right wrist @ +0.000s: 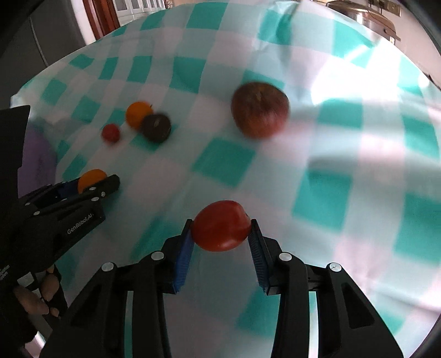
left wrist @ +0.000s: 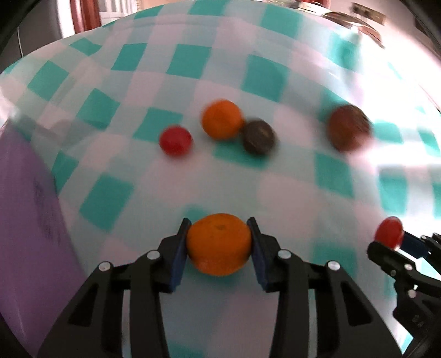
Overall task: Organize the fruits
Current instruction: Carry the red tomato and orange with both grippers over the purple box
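Two hand-held grippers hang over a table spread with a teal-and-white checked cloth (right wrist: pixel 223 162), each with fruit between its blue pads. The left gripper (left wrist: pixel 219 242) is clamped on an orange (left wrist: pixel 219 243), pads pressed against its two sides, the fruit clear of the cloth. The right gripper (right wrist: pixel 222 234) is closed on a red tomato (right wrist: pixel 222 225), pinched at its flanks and likewise held above the table. Seen from the right wrist, the left gripper (right wrist: pixel 91 183) sits at the far left with its orange (right wrist: pixel 92 177) peeking above the black fingers, a person's hand (right wrist: pixel 35 297) wrapped round the handle below (only the fingers show).

Taking the large reddish-brown apple (right wrist: pixel 260 108) as the landmark, the loose fruit lies in a cluster well to the left of it on the cloth: a dark, almost black round fruit (right wrist: pixel 156 127) nearest the apple, a second orange (right wrist: pixel 137 113) touching that dark fruit on its far-left side, and a small red tomato (right wrist: pixel 110 133) just beyond, apart from both. The apple itself stands alone on the cloth, stem up. The gripped tomato hangs in front of the apple, nearer the camera; the gripped orange is held well to the apple's left and nearer, in front of the cluster.

Behind the apple, past the table's far edge, a metal pot (right wrist: pixel 366 13) catches the light. A purple surface (left wrist: pixel 24 220) borders the cloth on the side farthest from the apple. Both views are blurred.
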### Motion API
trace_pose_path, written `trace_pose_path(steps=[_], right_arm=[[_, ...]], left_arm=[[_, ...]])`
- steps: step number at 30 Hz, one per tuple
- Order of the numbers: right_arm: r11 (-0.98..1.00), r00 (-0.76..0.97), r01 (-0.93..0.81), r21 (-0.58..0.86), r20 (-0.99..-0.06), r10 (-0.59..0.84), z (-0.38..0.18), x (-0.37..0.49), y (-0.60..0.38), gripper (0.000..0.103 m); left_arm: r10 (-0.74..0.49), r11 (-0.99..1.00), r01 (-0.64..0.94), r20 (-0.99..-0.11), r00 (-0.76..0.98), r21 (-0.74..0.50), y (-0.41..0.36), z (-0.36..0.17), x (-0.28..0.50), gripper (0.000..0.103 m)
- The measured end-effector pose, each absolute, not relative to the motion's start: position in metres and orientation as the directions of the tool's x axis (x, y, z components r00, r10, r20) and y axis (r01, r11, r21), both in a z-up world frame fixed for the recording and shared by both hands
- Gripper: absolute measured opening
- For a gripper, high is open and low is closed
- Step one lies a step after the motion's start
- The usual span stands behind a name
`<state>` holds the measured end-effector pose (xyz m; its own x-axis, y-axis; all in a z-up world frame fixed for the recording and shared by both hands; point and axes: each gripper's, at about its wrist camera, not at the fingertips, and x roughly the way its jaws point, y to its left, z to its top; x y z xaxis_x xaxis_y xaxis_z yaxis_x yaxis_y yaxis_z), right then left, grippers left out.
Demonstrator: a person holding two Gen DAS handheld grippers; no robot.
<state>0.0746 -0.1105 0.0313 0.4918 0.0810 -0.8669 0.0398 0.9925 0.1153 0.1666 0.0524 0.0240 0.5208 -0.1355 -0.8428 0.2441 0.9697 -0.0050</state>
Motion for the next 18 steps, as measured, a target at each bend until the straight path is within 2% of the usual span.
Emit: trace_pose_path(steps=[9, 18], right_arm=[[0.993, 0.442, -0.034, 0.115, -0.889, 0.118, 0.035, -0.052, -0.13, 0.039], [0.992, 0.49, -0.079, 0.102, -0.862, 0.128, 0.065, -0.124, -0.153, 0.039]], left_arm=[[-0.18, 0.932, 0.361, -0.878, 0.444, -0.009, -0.003, 0.034, 0.032, 0.042], [-0.18, 0.907, 0.419, -0.864, 0.471, 0.04, -0.019, 0.055, -0.067, 0.042]])
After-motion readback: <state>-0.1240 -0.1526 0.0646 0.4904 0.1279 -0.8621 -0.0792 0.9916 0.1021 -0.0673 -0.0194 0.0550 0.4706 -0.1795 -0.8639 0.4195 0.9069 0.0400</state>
